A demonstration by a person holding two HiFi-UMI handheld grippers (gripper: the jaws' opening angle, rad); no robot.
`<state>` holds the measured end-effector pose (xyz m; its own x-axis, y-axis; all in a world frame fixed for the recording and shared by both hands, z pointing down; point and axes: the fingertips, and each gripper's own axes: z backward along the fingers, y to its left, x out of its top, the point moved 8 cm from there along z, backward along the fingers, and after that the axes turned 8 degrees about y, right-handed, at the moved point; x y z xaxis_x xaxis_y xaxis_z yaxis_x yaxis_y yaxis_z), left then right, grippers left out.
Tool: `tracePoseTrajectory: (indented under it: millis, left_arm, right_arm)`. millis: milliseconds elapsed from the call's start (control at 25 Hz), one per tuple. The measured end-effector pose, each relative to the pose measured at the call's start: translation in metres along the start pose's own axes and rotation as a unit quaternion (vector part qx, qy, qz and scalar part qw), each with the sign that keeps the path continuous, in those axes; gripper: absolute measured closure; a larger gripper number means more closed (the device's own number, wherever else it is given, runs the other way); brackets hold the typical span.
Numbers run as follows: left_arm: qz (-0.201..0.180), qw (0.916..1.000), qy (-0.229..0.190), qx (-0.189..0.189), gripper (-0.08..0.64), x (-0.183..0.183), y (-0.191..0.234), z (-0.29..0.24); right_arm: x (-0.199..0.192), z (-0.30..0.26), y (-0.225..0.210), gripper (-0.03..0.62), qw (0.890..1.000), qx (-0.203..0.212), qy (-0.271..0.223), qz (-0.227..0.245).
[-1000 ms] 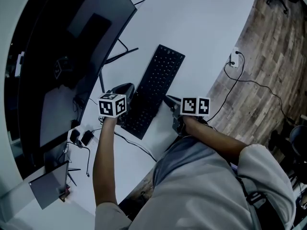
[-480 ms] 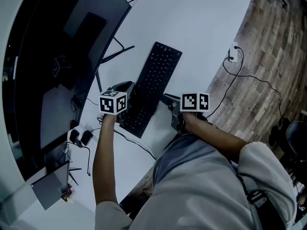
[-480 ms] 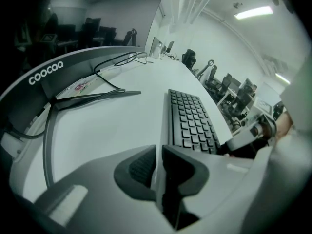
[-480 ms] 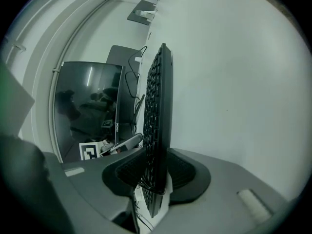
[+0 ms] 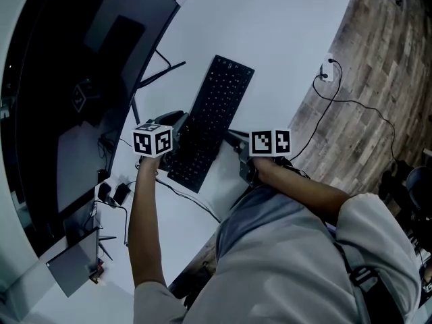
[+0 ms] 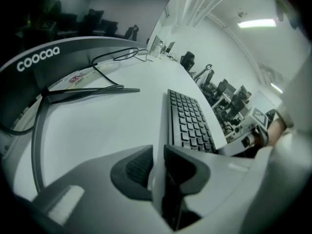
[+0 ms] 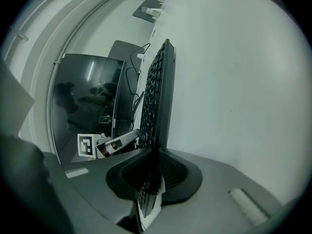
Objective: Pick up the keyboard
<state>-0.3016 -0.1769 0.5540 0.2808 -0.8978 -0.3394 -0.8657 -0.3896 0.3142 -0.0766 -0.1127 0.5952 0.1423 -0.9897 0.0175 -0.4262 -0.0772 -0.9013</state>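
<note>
"Both grippers and the keyboard (image 5: 214, 110) sit a touch further toward 10 o'clock in the head view than a second ago. Is the hold secure?"

"It looks so. Nearest us, the left gripper (image 5: 177, 125) has its jaws closed on the keyboard's near end from 9 o'clock. The right gripper (image 5: 234, 140) is clamped on that same end from 3 o'clock, with the board edge-on between its jaws."

"Is it off the desk (image 5: 290, 25) yet?"

"I can't tell; barely, if at all. The far end reaches toward 1 o'clock, well beyond both grips, so I'd expect it to sag. Raise both hands together, level and slowly."

"Anything to catch on?"

"The monitor (image 5: 81, 79) and its stand feet (image 5: 165, 71) are near at 10 o'clock. A cable (image 5: 341, 103) trails over the desk edge at 3 o'clock, well apart."

"Containers?"

"None show in any view."
</note>
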Motion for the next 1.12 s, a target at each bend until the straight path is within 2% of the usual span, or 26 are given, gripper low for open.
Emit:
tracePoseTrajectory:
  millis: [160,360,520,800,1000,1120]
  left_arm:
    - [-0.003,0.9997,0.000,-0.022,0.560,-0.001,0.002,0.001]
    - [-0.011,0.9973,0.001,-0.072,0.560,-0.001,-0.003,0.002]
    - [-0.026,0.9950,0.021,-0.094,0.560,-0.003,-0.007,-0.007]
    - [-0.029,0.9907,0.038,-0.127,0.560,0.001,-0.012,-0.016]
    - [-0.017,0.9875,0.052,-0.148,0.560,0.004,-0.014,-0.019]
    - [0.022,0.9844,0.046,-0.168,0.560,0.003,-0.011,-0.019]
  right_arm:
    - [0.000,0.000,-0.002,0.543,1.000,0.006,0.003,-0.007]
    - [0.000,0.000,-0.001,0.550,1.000,-0.004,0.001,0.000]
    - [0.001,-0.001,-0.001,0.554,1.000,-0.012,0.005,0.003]
    - [0.000,0.000,-0.001,0.555,1.000,-0.010,0.006,-0.012]
    - [-0.001,0.000,-0.002,0.555,1.000,-0.007,0.005,-0.023]
    - [-0.002,0.000,-0.003,0.554,0.999,-0.003,0.006,-0.035]
